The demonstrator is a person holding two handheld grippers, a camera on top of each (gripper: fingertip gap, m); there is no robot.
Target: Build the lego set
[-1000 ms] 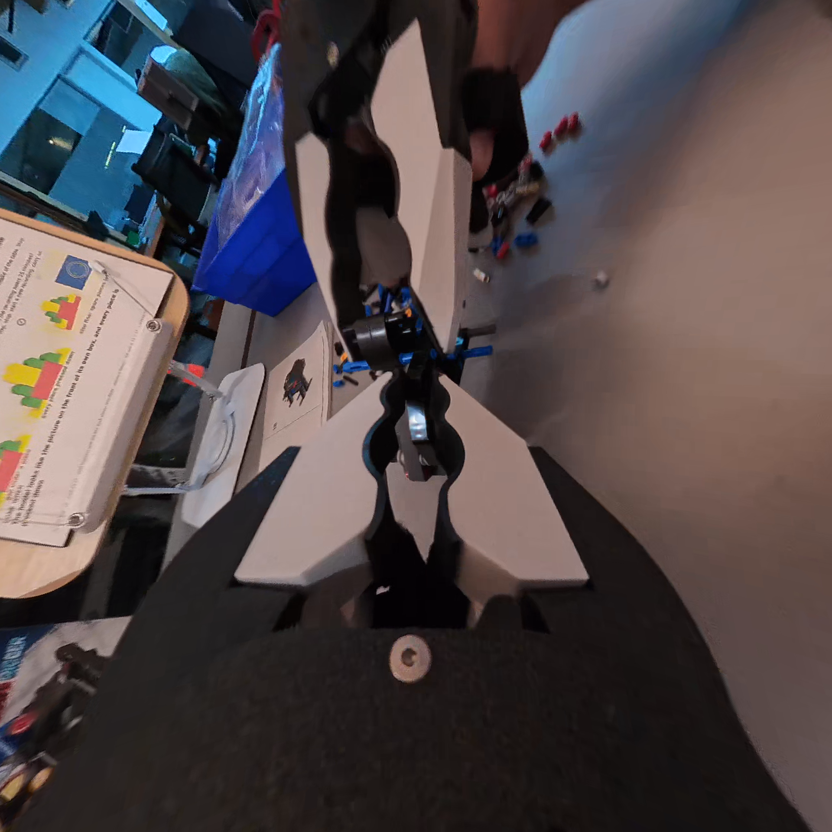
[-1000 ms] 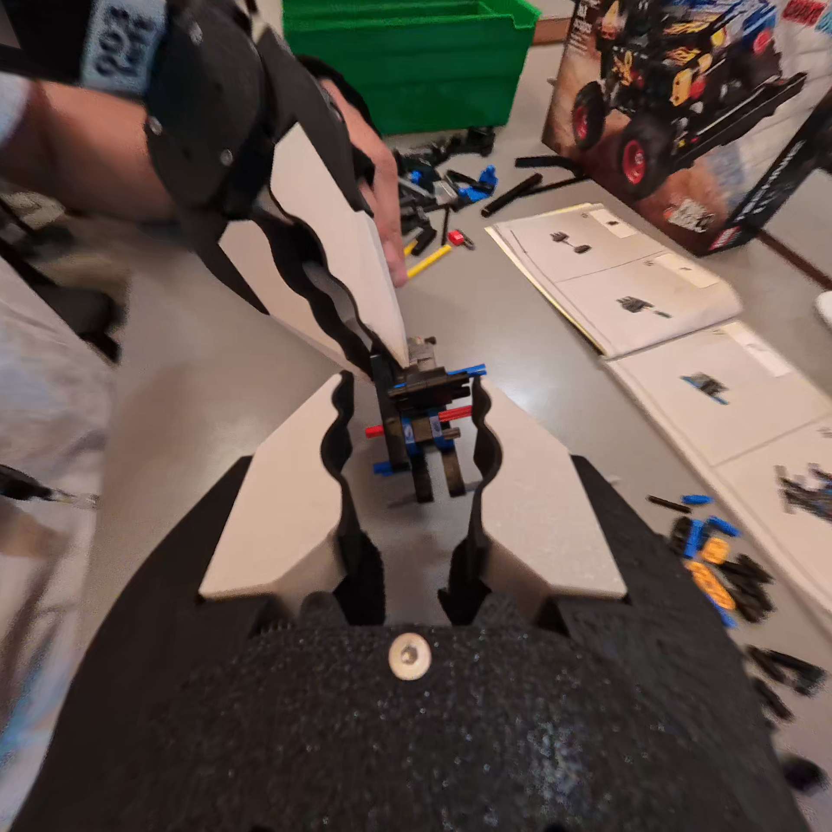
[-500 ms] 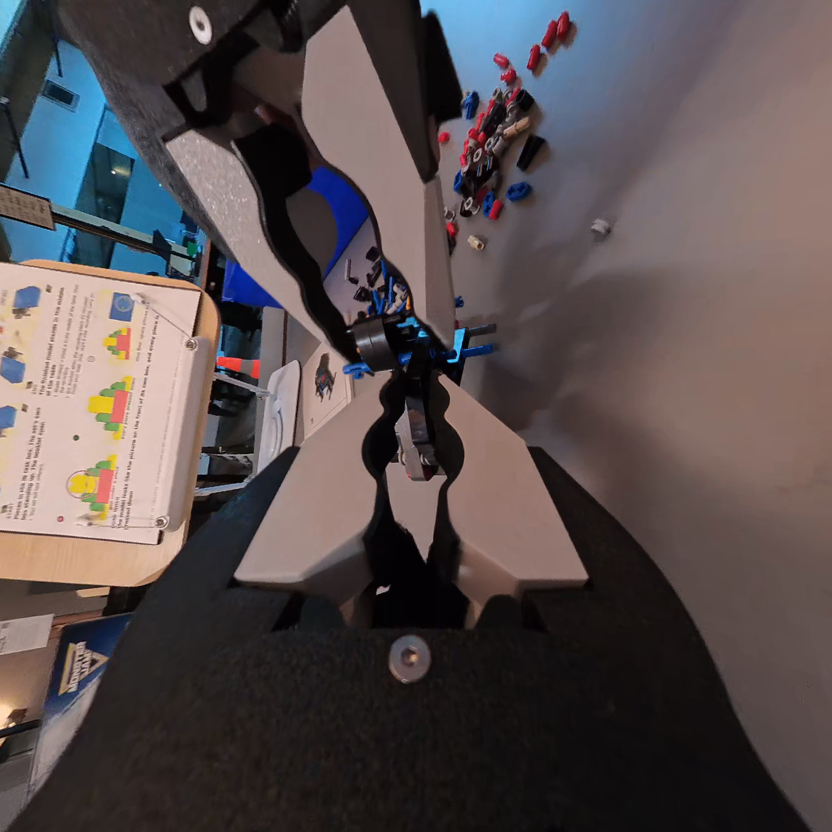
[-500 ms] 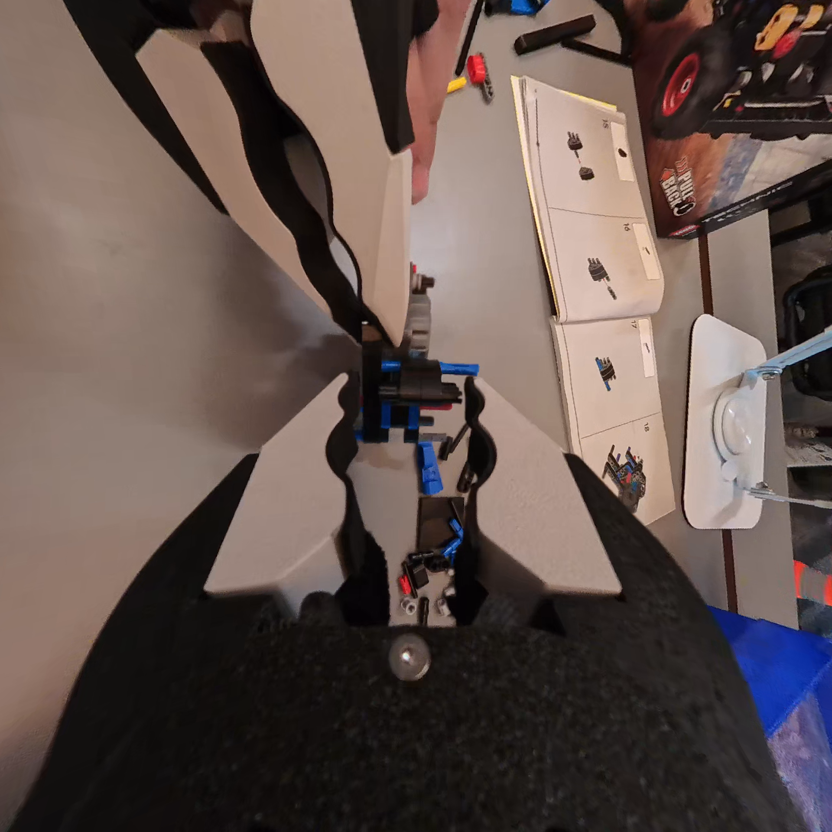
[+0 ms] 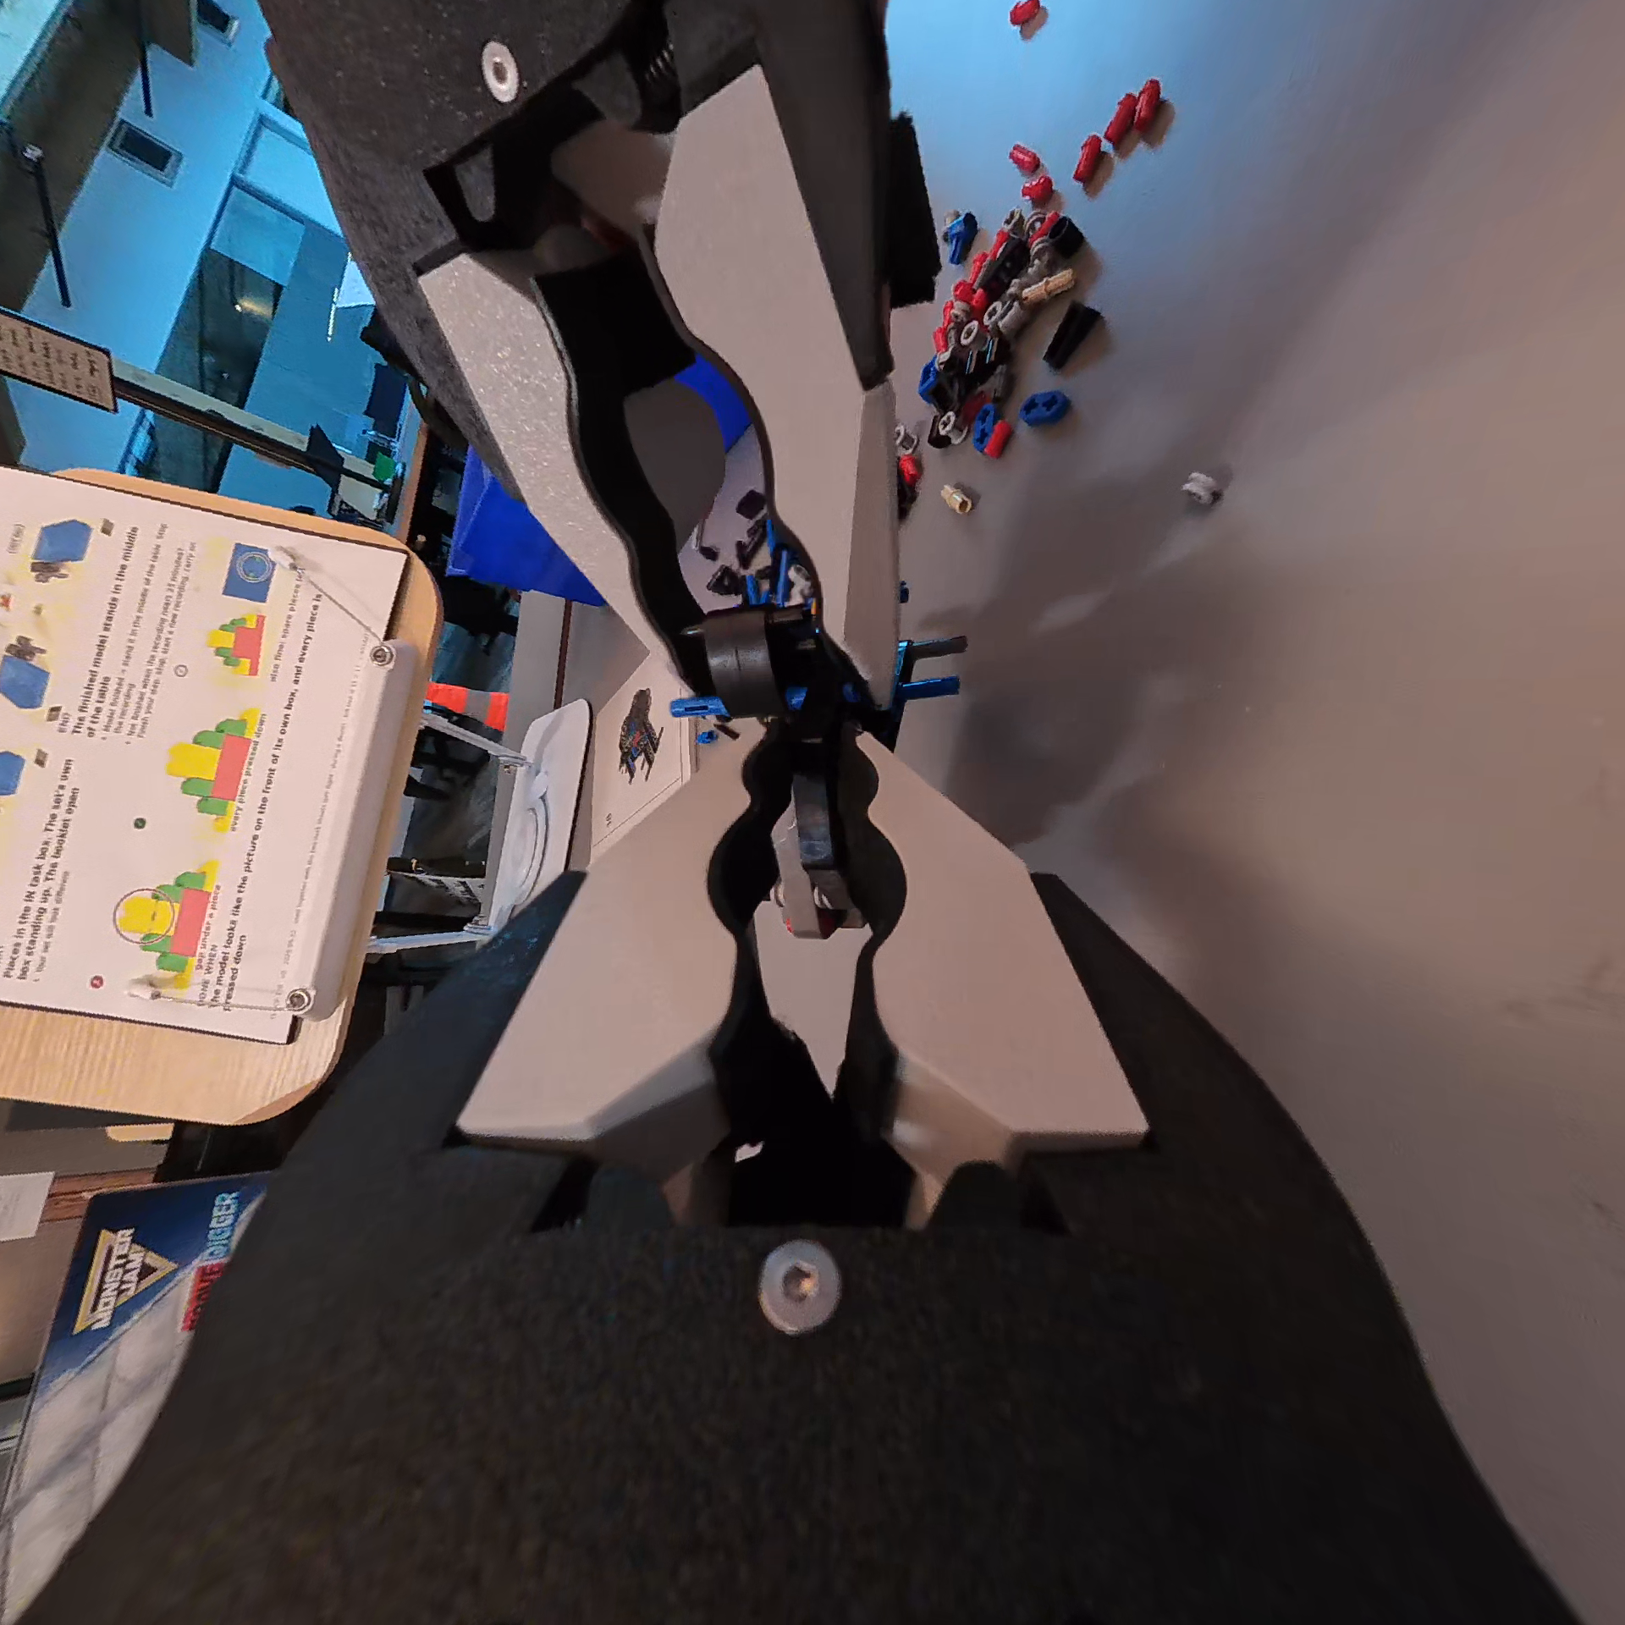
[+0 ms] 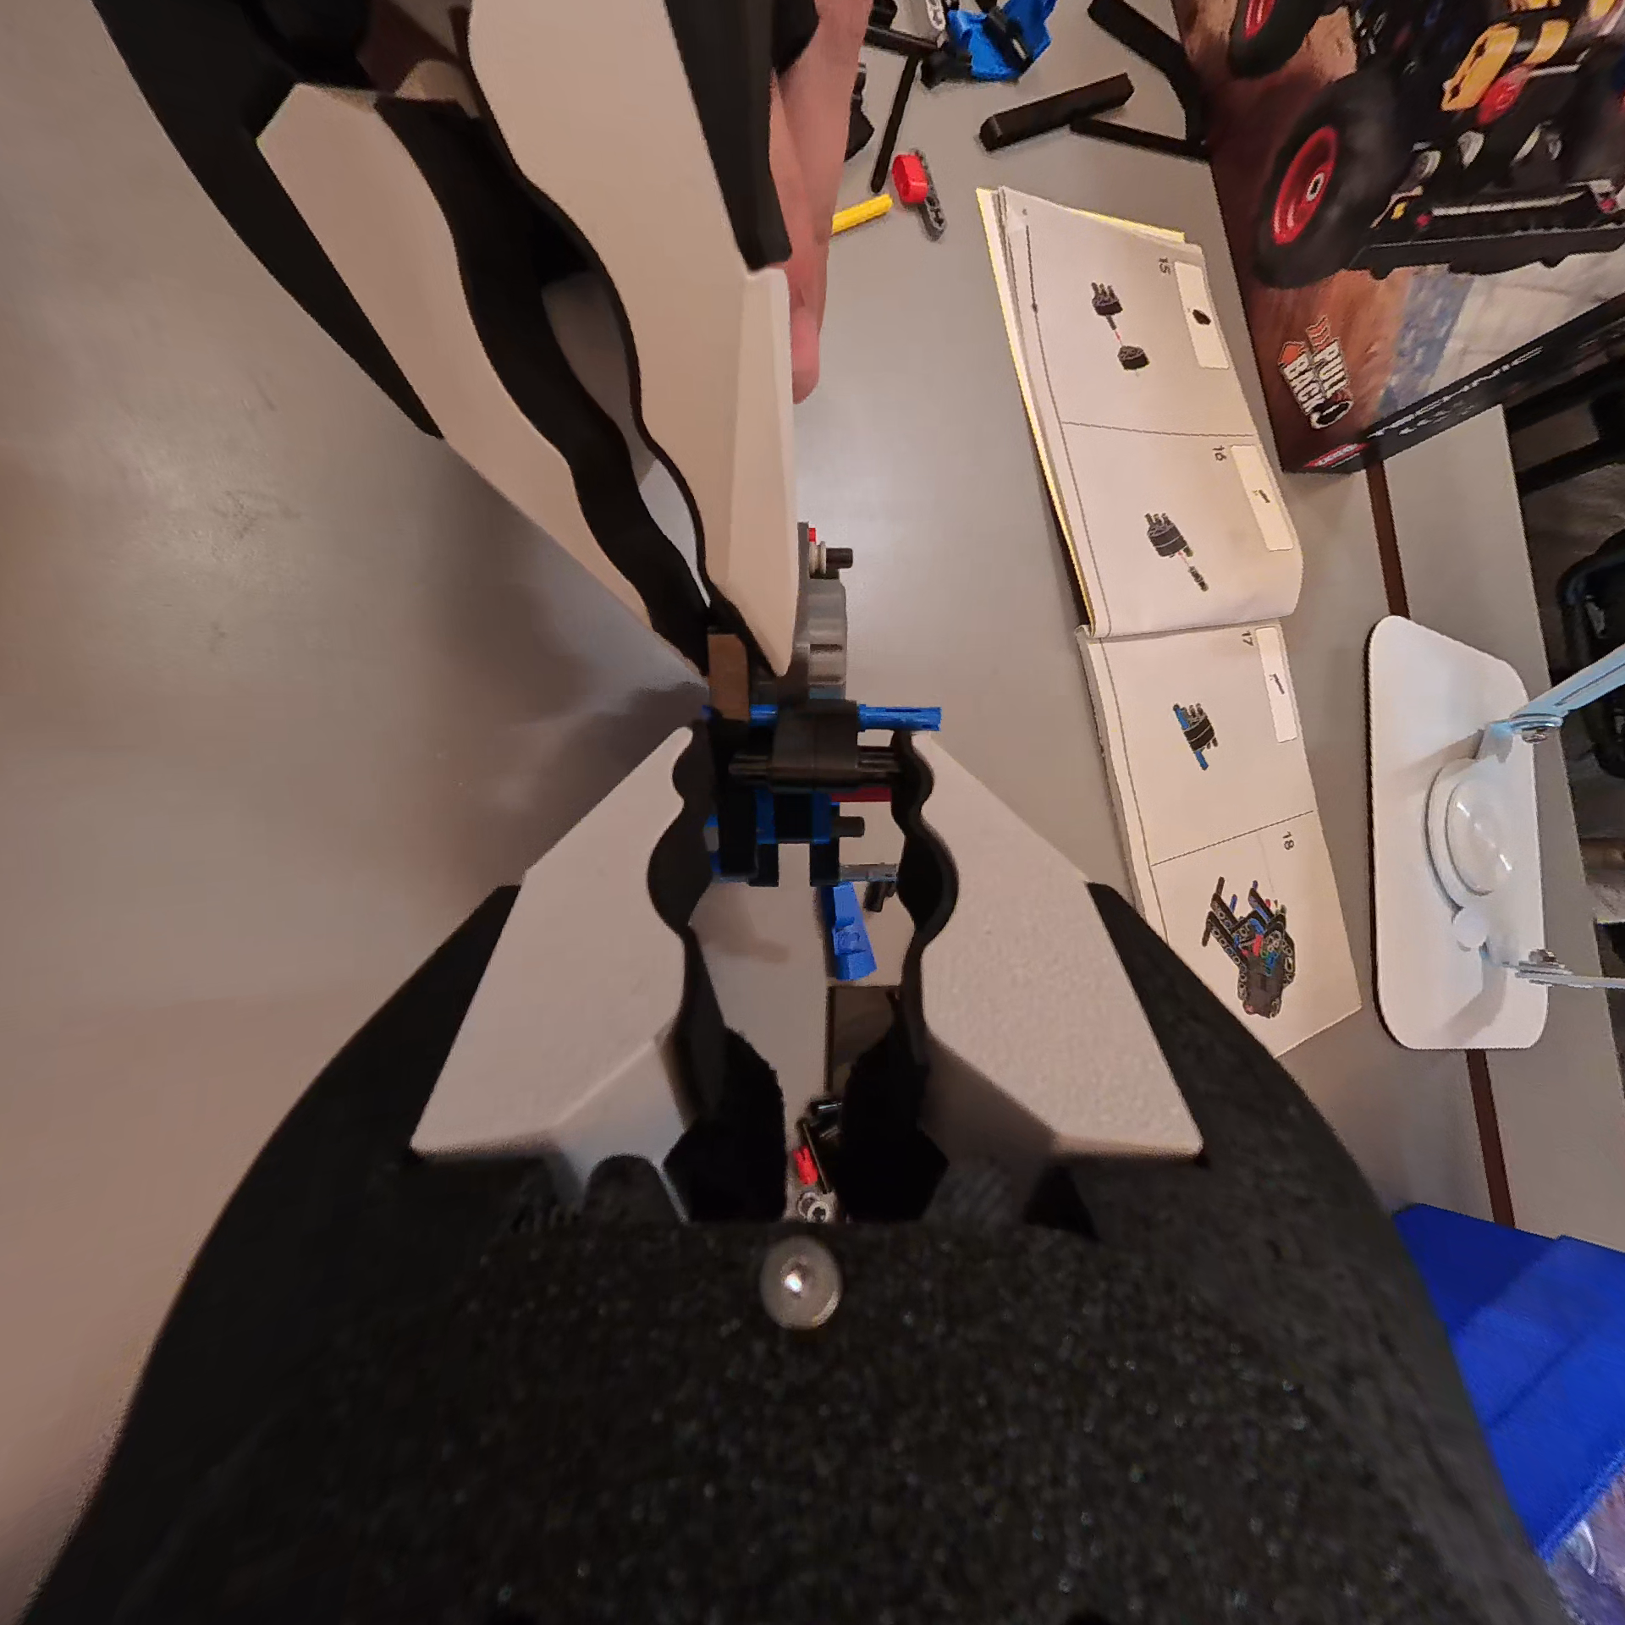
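Between both grippers, above the grey table (image 6: 264,572), the lego model (image 6: 796,791) is being gripped from opposite ends: the left gripper (image 5: 813,774) is clamping its grey end, the right gripper (image 6: 796,774) its black-and-blue frame.

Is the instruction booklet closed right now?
No. In the right wrist view the booklet lies open on the table, with several numbered build-step pictures showing across its pages.

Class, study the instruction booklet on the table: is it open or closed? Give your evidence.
Open. The instruction booklet lies flat on the grey table, showing two facing pages of numbered build steps.
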